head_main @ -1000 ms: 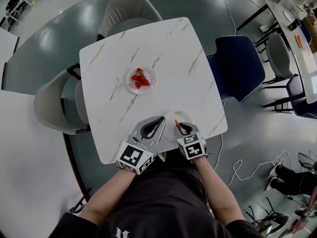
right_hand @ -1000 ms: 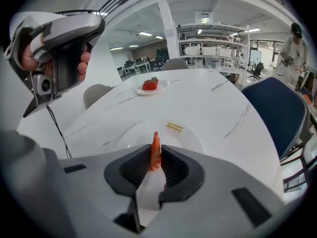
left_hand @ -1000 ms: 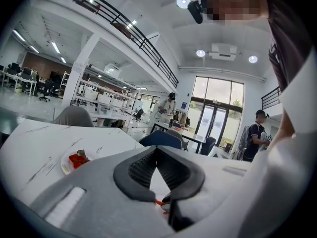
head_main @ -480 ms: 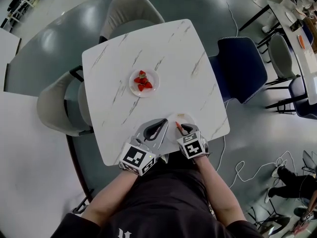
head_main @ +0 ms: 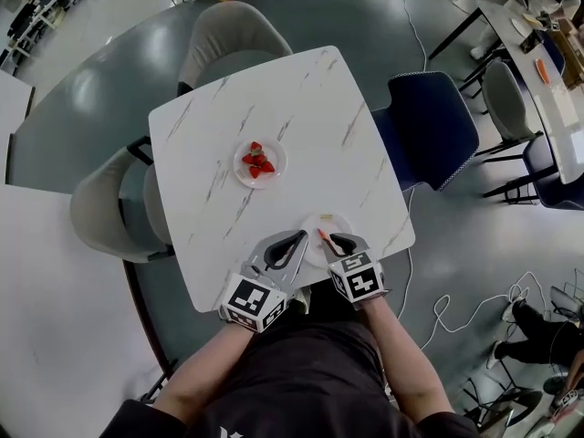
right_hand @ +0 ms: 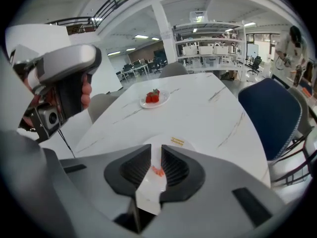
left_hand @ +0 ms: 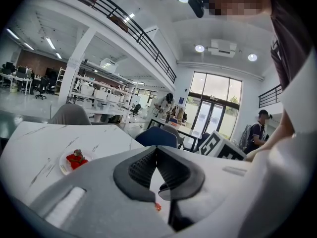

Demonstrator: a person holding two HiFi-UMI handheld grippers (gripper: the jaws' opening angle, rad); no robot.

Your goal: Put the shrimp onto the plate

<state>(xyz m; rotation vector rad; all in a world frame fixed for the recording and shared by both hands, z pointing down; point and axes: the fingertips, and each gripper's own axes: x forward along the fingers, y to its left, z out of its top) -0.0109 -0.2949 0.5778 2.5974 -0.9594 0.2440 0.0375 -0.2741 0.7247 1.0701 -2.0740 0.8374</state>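
A small orange shrimp (head_main: pixel 323 236) (right_hand: pixel 157 171) sits between the narrowly parted jaws of my right gripper (head_main: pixel 336 241) (right_hand: pixel 155 158), which is shut on it. It hangs just over a small white plate (head_main: pixel 334 223) (right_hand: pixel 174 146) near the table's front edge; I cannot tell whether it touches the plate. My left gripper (head_main: pixel 290 244) (left_hand: pixel 156 158) rests beside the plate's left rim, its jaws shut with nothing in them. A bit of orange (left_hand: pixel 157 207) shows below its jaws.
A second white plate (head_main: pixel 245 176) (right_hand: pixel 163 100) (left_hand: pixel 62 165) at the middle of the white marble table (head_main: pixel 301 108) holds strawberries (head_main: pixel 258 162). Grey chairs (head_main: pixel 109 203) stand at the left and far side, a blue chair (head_main: pixel 429 126) at the right.
Both grippers hold nearly the same places by the near plate; the shrimp stays in the right gripper's jaws. Only the head camera's view has shifted a little.
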